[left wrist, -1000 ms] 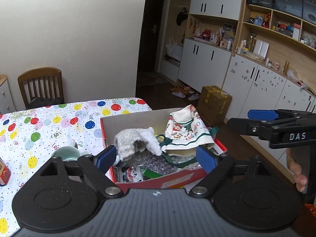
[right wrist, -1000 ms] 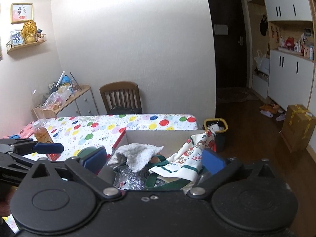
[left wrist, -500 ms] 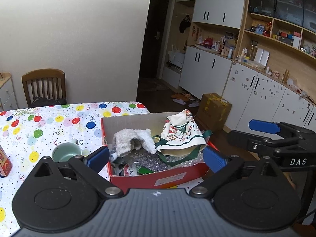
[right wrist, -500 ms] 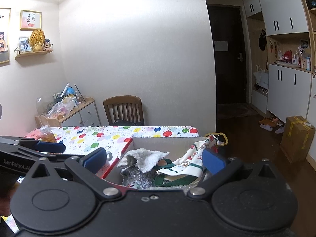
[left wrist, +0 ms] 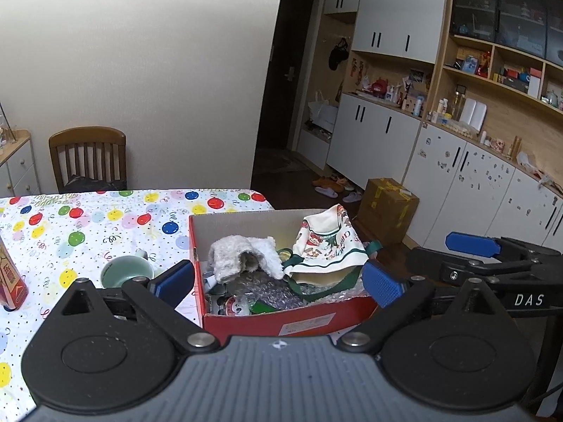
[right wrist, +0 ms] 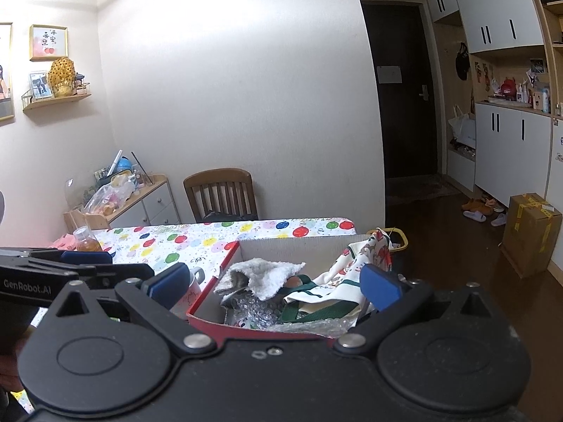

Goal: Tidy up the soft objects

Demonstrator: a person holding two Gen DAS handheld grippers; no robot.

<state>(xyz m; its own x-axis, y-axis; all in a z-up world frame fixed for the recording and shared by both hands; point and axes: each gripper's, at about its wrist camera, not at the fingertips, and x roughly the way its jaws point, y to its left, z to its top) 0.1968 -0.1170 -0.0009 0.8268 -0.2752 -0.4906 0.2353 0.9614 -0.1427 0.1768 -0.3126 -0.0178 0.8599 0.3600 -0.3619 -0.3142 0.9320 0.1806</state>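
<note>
A red shoe box (left wrist: 292,320) stands at the table's right end. Inside lie a white fluffy towel (left wrist: 242,256), a printed cloth with green trim (left wrist: 327,246) and bubble wrap (left wrist: 267,293). My left gripper (left wrist: 278,281) hovers just short of the box's near wall, open wide and empty. The right gripper (left wrist: 440,260) juts in from the right, clear of the box. In the right wrist view my right gripper (right wrist: 274,283) is open too, the box (right wrist: 292,246), towel (right wrist: 264,274) and cloth (right wrist: 352,270) beyond it. The left gripper (right wrist: 84,260) shows at the left.
A green cup (left wrist: 126,272) and a red carton (left wrist: 10,281) sit on the balloon-print tablecloth (left wrist: 88,225) left of the box. A wooden chair (left wrist: 88,158) stands at the far end. A cardboard carton (left wrist: 387,207) and a yellow bin (right wrist: 397,239) are on the floor.
Both grippers have drawn back a little from the box, which now looks smaller and farther. The left jaws have spread wider. The box's contents have not moved.
</note>
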